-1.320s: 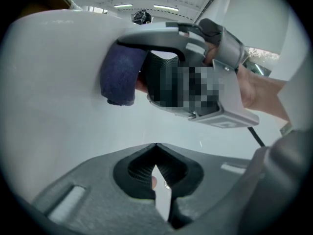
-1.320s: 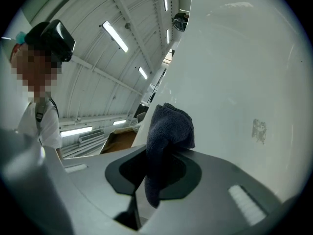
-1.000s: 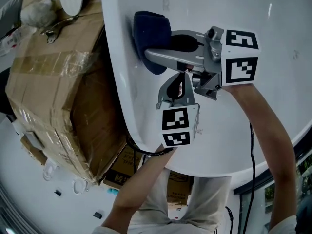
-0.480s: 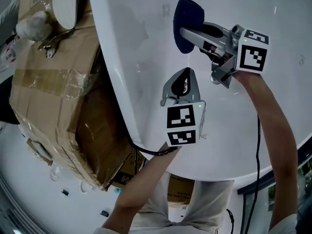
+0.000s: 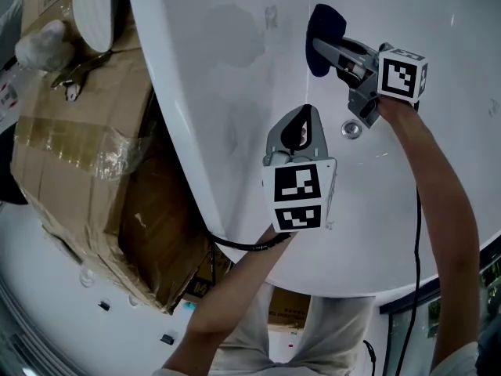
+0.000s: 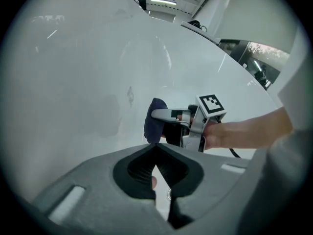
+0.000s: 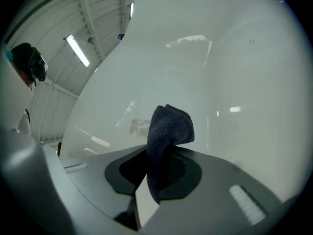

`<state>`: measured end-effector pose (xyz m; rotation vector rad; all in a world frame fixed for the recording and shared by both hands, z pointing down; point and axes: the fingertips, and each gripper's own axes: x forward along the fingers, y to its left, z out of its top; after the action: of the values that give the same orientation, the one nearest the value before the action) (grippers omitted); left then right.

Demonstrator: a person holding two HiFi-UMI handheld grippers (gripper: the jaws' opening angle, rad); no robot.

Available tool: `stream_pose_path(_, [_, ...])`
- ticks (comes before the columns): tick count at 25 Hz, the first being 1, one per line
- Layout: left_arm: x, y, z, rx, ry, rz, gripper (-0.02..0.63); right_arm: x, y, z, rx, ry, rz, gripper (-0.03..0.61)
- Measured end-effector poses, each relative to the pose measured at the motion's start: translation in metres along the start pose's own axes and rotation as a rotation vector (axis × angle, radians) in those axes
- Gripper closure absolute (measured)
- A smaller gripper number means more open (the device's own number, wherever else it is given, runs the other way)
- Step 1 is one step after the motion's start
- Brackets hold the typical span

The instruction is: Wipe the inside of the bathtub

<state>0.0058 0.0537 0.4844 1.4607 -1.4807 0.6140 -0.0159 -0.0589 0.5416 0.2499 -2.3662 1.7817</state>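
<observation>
The white bathtub (image 5: 235,69) fills the head view, and its smooth inner wall (image 6: 88,82) also fills both gripper views. My right gripper (image 5: 322,45) is at the upper right, shut on a dark blue cloth (image 5: 324,23) that presses against the tub's inner surface. The cloth (image 7: 168,129) sticks up from between the jaws in the right gripper view. My left gripper (image 5: 301,114) hovers in the middle of the tub, below the right one, shut and holding nothing. In the left gripper view its closed jaws (image 6: 156,151) point toward the cloth (image 6: 154,125).
A round metal drain (image 5: 351,129) sits in the tub just under the right gripper. Taped cardboard boxes (image 5: 70,147) stand against the tub's left side, with a metal fitting (image 5: 74,81) and a white oval object (image 5: 98,6) on top. A black cable (image 5: 413,233) hangs along the right arm.
The right gripper has slid the cloth to the right and farther up the tub wall. The left gripper has stayed near the middle, shifting slightly right.
</observation>
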Motion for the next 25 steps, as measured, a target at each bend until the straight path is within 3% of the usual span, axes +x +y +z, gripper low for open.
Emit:
stream_pose_path(9, [0.023, 0.004, -0.001, -0.003, 0.000, -0.030, 0.615, 0.005, -0.064, -0.015, 0.003, 0.037, -0.120, 0.528])
stream_pose_path(19, [0.039, 0.008, -0.011, -0.012, 0.026, -0.059, 0.615, 0.018, -0.110, -0.010, 0.027, 0.004, -0.256, 0.529])
stream_pose_path(22, [0.041, 0.010, -0.012, -0.015, 0.027, -0.057, 0.615, 0.022, -0.127, -0.014, 0.019, 0.036, -0.350, 0.528])
stream_pose_path(25, [0.043, 0.013, -0.013, -0.019, 0.029, -0.054, 0.615, 0.032, -0.131, -0.024, 0.027, 0.075, -0.381, 0.528])
